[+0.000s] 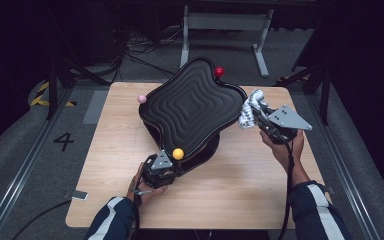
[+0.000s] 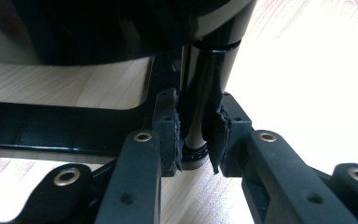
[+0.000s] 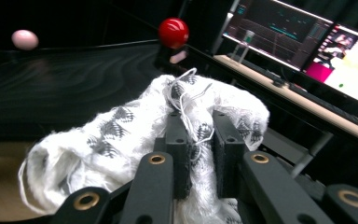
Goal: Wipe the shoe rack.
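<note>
While our left claw [image 1: 166, 169] clamps the black stem [image 2: 196, 107] under the ridged black seat [image 1: 192, 107], our right claw [image 1: 258, 116] pinches a white patterned cloth [image 3: 121, 154] just right of the seat's edge. We should wipe with steady strokes and keep the stem braced. No brand shows; beyond the worktop [image 1: 240, 185], the floor reads "4" [image 1: 63, 140].

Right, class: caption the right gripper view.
Right gripper shut on a white patterned cloth, red knob beyond.
</note>
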